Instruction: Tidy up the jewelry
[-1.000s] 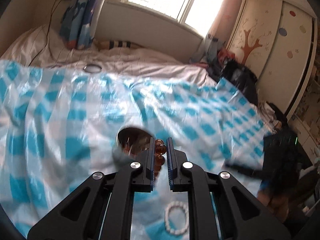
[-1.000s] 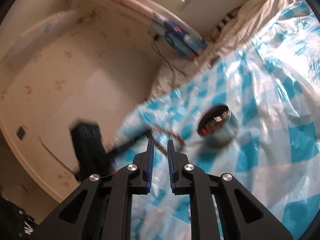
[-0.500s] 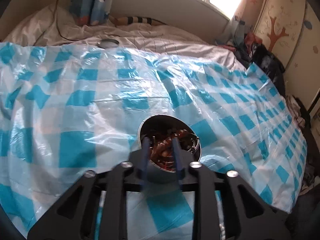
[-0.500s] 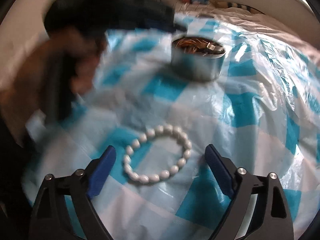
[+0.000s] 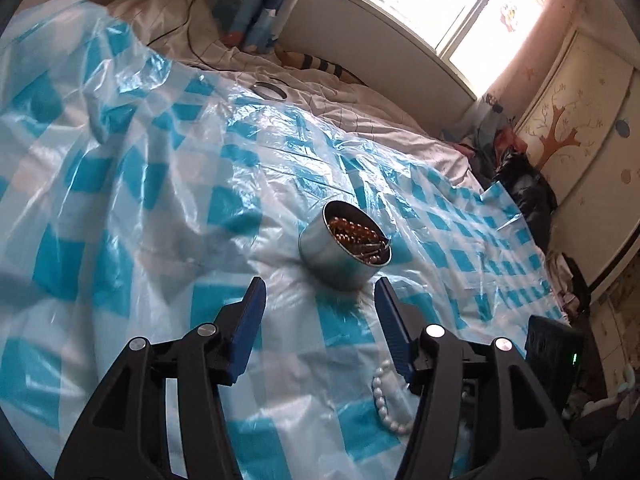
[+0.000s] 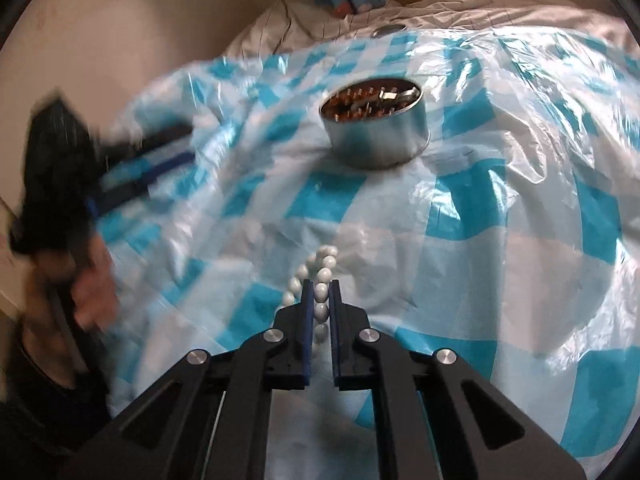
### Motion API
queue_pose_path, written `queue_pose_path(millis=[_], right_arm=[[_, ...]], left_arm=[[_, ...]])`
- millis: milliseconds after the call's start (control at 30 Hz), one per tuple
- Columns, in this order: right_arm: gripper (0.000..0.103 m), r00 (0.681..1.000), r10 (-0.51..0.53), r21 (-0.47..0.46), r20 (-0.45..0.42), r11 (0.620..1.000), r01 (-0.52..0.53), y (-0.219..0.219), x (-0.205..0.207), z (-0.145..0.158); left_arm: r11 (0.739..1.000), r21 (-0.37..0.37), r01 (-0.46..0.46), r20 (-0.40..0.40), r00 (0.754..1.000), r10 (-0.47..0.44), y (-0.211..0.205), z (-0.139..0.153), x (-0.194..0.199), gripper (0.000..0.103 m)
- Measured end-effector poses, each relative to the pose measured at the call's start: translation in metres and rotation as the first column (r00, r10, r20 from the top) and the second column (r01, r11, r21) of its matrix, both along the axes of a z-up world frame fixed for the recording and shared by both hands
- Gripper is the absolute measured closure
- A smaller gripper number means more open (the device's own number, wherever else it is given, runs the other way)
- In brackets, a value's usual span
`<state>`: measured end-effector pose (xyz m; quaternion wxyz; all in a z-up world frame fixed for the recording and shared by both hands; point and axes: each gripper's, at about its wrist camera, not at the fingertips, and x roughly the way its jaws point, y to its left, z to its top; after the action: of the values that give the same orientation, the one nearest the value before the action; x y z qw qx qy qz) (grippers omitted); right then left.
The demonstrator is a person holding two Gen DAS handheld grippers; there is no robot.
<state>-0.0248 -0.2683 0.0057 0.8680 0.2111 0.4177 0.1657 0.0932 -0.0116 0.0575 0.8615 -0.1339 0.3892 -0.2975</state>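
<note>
- Right claw [image 6: 319, 292] has just snapped closed from a wide spread, and its blue pads now pinch the white bead bracelet [image 6: 320, 276]; several beads sit squeezed between the jaws and the rest of the loop pokes out ahead toward the tin.
- Half a second ago that bracelet lay flat as an open ring between wide jaws; now it is bunched and gripped, though it seems not yet lifted clear of the checked plastic sheet [image 6: 500, 208].
- Left claw [image 5: 318, 294] has been opening and now stands about half spread with nothing between its pads, just short of the tin.
- A second ago it carried amber-brown beads; those brown beads [image 5: 352, 232] now lie inside the tin [image 5: 340, 256], so that piece looks delivered.
- From the left view the white bracelet [image 5: 386, 396] shows well on the near side of the tin, partly behind the claw's right finger.
- My read: one piece stowed, the second caught; a lift and a carry over to the tin's rim comes next.
- A loose round lid [image 5: 270, 90] sits far beyond the tin.
</note>
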Motion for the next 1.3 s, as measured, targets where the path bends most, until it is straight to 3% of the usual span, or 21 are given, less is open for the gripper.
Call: queue_pose_path(millis=[300, 500, 733, 867, 900, 933, 967, 1067, 1133, 1200, 1300], right_arm=[[0.095, 0.994, -0.044, 0.134, 0.098, 0.991, 0.031, -0.02, -0.003, 0.027], [0.095, 0.982, -0.069, 0.202, 0.177, 0.979, 0.032, -0.032, 0.022, 0.06], [0.095, 0.964, -0.07, 0.161, 0.256, 0.986, 0.029, -0.028, 0.087, 0.104], [0.095, 0.977, -0.099, 0.103, 0.187, 0.991, 0.081, -0.02, 0.132, 0.085], [0.092, 0.981, -0.107, 0.089, 0.159, 0.992, 0.094, -0.02, 0.139, 0.076], [0.075, 0.984, -0.132, 0.064, 0.115, 0.99, 0.126, -0.021, 0.146, 0.064], [0.069, 0.983, -0.157, 0.053, 0.097, 0.987, 0.152, -0.023, 0.147, 0.058], [0.066, 0.971, -0.21, 0.025, 0.112, 0.978, 0.208, -0.027, 0.118, 0.052], [0.046, 0.966, -0.212, -0.078, 0.146, 0.971, 0.225, -0.019, 0.084, 0.054], [0.033, 0.965, -0.195, -0.185, 0.175, 0.956, 0.227, -0.009, 0.051, 0.053], [0.027, 0.967, -0.157, -0.347, 0.203, 0.911, 0.221, 0.009, -0.006, 0.045]], left_arm=[[1.0, -0.017, -0.011, -0.024, 1.0, 0.01, 0.003, -0.007, 0.004, 0.049], [1.0, -0.006, -0.007, -0.039, 0.999, 0.006, -0.003, -0.011, 0.006, 0.049], [0.998, 0.064, 0.013, -0.014, 1.0, -0.012, -0.018, -0.012, 0.003, 0.046], [0.993, 0.113, 0.017, 0.01, 1.0, -0.018, -0.024, -0.012, 0.002, 0.043], [0.992, 0.122, 0.018, 0.014, 1.0, -0.02, -0.025, -0.012, 0.002, 0.041], [0.991, 0.134, 0.02, 0.02, 1.0, -0.023, -0.027, -0.012, 0.001, 0.04], [0.989, 0.143, 0.021, 0.025, 0.999, -0.024, -0.027, -0.011, 0.0, 0.039], [0.977, 0.213, -0.006, 0.067, 0.998, -0.008, -0.032, -0.01, -0.005, 0.03], [0.964, 0.267, -0.02, 0.103, 0.995, -0.007, -0.037, -0.009, -0.009, 0.023], [0.943, 0.33, -0.038, 0.14, 0.99, -0.009, -0.043, -0.01, -0.015, 0.018], [0.927, 0.372, -0.053, 0.155, 0.988, -0.006, -0.045, -0.01, -0.021, 0.014]])
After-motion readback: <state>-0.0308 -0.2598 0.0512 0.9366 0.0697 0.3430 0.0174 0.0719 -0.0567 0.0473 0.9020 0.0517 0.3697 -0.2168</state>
